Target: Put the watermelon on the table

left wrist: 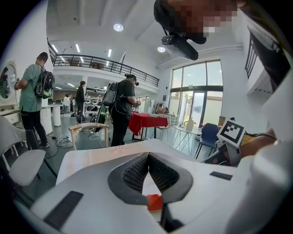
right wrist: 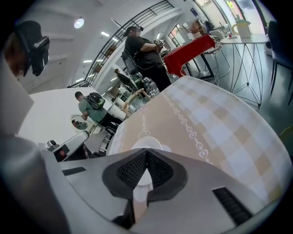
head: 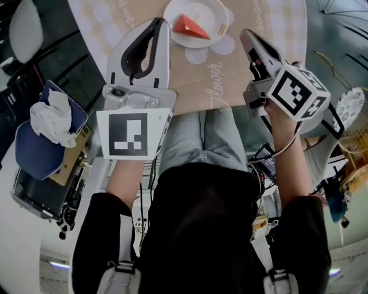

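- Only the head view gives the whole layout. The watermelon (head: 188, 26), a red wedge with a sharp tip, lies in a smooth white plate (head: 215, 17) on the worktop (head: 192, 74), ahead of both grippers and between their tips.
- In that view the left gripper (head: 159, 23) reaches over the worktop just left of the plate. The right gripper (head: 247, 33) points in from the plate's right. Neither touches the plate.
- The left gripper view looks along its own jaws. The tips meet, leaving a diamond-shaped gap lined with ribbed black pads. Nothing is held, and a bit of the red wedge shows through the gap, well beyond the jaws.
- The right gripper view shows the same: tips together, ribbed dark pads, nothing gripped. Past them is the plate's pale round rim, but no red can be made out.
- That view also brings out the cloth (right wrist: 219, 132) over the worktop, with soft beige and white checks, a curling printed border and a rounded edge.
- The left gripper view alone takes in the hall: a standing person with a backpack (left wrist: 121, 107), a table under a red drape (left wrist: 147, 121) and a bentwood chair (left wrist: 89, 130).
- Each gripper is matte white plastic, with a cube of black-and-white squares (head: 299, 86) at the back.
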Demonstrator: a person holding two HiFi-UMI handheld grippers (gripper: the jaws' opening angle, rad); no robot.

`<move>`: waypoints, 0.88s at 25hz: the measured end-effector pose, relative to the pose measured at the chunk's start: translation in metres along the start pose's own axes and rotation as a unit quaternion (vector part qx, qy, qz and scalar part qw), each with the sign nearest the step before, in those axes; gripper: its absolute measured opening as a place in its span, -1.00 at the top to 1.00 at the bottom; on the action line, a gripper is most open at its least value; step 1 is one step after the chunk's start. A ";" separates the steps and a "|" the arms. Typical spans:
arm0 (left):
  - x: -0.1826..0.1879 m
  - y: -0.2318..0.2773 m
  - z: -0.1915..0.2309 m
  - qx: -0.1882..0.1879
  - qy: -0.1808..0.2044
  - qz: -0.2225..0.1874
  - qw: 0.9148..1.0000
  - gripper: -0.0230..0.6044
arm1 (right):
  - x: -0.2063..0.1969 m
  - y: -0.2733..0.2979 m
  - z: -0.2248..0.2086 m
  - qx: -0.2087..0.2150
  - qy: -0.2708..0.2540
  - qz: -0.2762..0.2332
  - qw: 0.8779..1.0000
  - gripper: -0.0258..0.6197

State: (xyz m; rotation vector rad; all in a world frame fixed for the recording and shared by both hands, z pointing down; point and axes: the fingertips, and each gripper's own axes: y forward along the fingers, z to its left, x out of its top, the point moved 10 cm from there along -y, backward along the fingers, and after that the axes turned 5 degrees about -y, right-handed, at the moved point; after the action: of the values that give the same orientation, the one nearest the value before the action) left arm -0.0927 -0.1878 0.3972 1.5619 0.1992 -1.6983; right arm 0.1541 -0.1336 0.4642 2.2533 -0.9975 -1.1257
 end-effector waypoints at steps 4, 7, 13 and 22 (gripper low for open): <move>0.012 -0.006 -0.008 0.000 0.000 -0.010 1.000 0.89 | 0.009 -0.012 0.013 0.000 -0.022 -0.015 1.000 0.87; 0.022 -0.013 -0.016 0.003 0.001 -0.018 1.000 0.89 | 0.017 -0.020 0.024 0.015 -0.036 -0.022 0.999 0.87; 0.042 -0.034 -0.037 0.002 0.010 -0.028 1.000 0.89 | 0.021 -0.046 0.044 0.034 -0.053 -0.034 0.997 0.87; 0.068 -0.064 -0.066 0.002 0.028 -0.046 0.999 0.89 | 0.028 -0.089 0.079 0.063 -0.092 -0.060 0.992 0.88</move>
State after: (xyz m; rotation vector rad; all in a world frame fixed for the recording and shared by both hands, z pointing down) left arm -0.0771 -0.1356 0.2968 1.6264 0.3018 -1.7278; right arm 0.1383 -0.1014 0.3474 2.3699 -1.0418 -1.3792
